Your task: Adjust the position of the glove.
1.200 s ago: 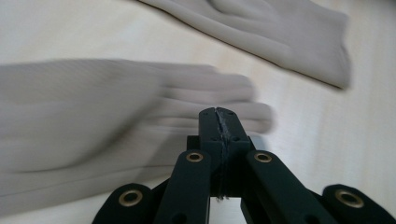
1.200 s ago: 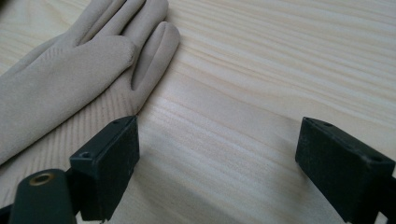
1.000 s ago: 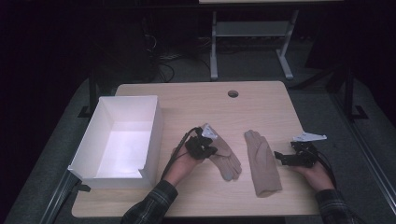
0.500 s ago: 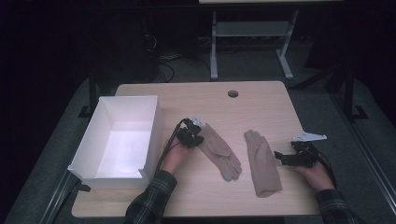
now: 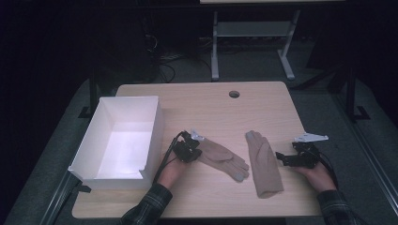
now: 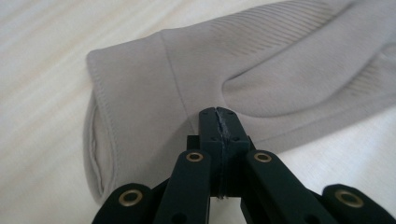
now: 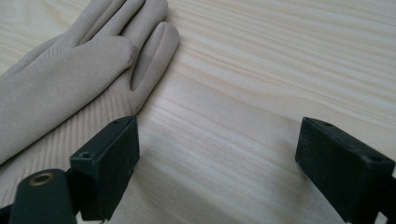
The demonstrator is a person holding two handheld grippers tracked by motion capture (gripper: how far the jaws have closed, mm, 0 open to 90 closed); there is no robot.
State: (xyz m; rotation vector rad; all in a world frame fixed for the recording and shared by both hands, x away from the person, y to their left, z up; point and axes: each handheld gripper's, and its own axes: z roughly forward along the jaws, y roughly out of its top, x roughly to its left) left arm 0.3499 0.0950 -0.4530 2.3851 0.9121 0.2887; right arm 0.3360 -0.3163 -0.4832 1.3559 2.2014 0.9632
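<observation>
I have two beige gloves flat on the worktop, with a white box along its left edge.

Left gripper: in the high view it sits between the box and the left glove, at the glove's cuff end. In the left gripper view its fingers are pressed fully together, tips down on the glove's cuff region beside the seam. The pads meet with no visible gap — I cannot tell whether any fabric is pinched between them, and the glove lies flat, not lifted. The cuff opening shows at the left of that view, with ribbed fabric running off to the upper right.

Left glove: it lies slanted, cuff toward the box and fingertips pointing toward the near right, near the other glove but apart from it.

Right gripper: it is held low at the worktop's right side, just beside the right glove. In the right gripper view its fingers stand wide apart with bare wood between them — nothing held. One finger rests at the edge of the right glove; the other is well clear of it.

Right glove: it lies lengthwise, fingertips away from me and cuff toward the near edge.
</observation>
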